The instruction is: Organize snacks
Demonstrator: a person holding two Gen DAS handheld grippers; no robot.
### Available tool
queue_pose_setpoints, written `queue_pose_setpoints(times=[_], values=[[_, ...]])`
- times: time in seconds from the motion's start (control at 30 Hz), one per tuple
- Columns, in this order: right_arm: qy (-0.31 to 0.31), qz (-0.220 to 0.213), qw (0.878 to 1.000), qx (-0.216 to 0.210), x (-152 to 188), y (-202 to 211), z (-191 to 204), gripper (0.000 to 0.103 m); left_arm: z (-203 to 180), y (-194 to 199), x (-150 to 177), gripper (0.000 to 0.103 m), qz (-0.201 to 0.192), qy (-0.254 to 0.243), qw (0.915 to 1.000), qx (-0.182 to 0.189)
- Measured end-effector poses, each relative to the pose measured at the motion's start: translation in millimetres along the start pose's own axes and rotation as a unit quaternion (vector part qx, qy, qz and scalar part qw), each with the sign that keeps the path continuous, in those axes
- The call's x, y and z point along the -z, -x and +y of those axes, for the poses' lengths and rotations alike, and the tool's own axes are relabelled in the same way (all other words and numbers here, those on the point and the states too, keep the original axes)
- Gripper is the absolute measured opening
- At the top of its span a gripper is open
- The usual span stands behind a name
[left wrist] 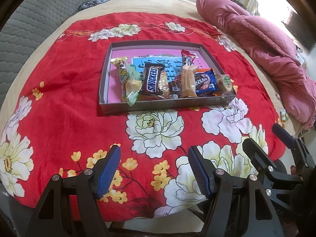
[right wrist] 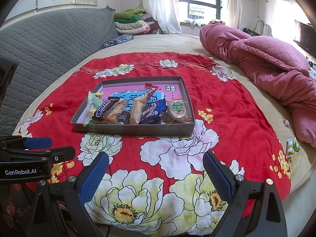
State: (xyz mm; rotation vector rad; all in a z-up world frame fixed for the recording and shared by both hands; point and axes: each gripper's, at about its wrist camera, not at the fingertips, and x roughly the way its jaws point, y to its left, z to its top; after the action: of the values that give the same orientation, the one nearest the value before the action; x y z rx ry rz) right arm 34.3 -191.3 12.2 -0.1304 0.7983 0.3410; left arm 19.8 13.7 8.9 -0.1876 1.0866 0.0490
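Observation:
A shallow grey box [left wrist: 158, 105] [right wrist: 134, 129] sits on a red floral cloth [left wrist: 65, 98] [right wrist: 227, 108]. Several wrapped snacks lie along its near side: a Snickers bar [left wrist: 152, 80] [right wrist: 102, 108], a blue cookie pack [left wrist: 205, 82] [right wrist: 152, 113], a round green-labelled cake [left wrist: 227, 83] [right wrist: 177, 109], yellow pastries and a red-tipped stick [left wrist: 187, 56] [right wrist: 150, 89]. My left gripper [left wrist: 154, 169] is open and empty, well short of the box. My right gripper [right wrist: 156, 173] is open and empty too, beside the left one.
A crumpled pink quilt [left wrist: 266, 45] [right wrist: 266, 65] lies at the right. A grey quilted headboard [right wrist: 49, 45] stands at the left. Small yellow-green packets [right wrist: 291, 147] lie on the beige sheet at the right edge. Folded clothes [right wrist: 132, 23] are stacked by the window.

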Motion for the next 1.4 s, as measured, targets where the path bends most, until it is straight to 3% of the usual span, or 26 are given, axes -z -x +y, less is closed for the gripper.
queue_pose_setpoints(times=[0.83, 1.4], values=[[-0.004, -0.001, 1.0, 0.003, -1, 1, -2, 0.096, 1, 1, 0, 0.072, -0.004, 0.0, 1.0, 0.001], [-0.004, -0.001, 1.0, 0.003, -1, 2, -3, 0.096, 6, 11, -3, 0.072, -0.031, 0.007, 0.9995, 0.003]])
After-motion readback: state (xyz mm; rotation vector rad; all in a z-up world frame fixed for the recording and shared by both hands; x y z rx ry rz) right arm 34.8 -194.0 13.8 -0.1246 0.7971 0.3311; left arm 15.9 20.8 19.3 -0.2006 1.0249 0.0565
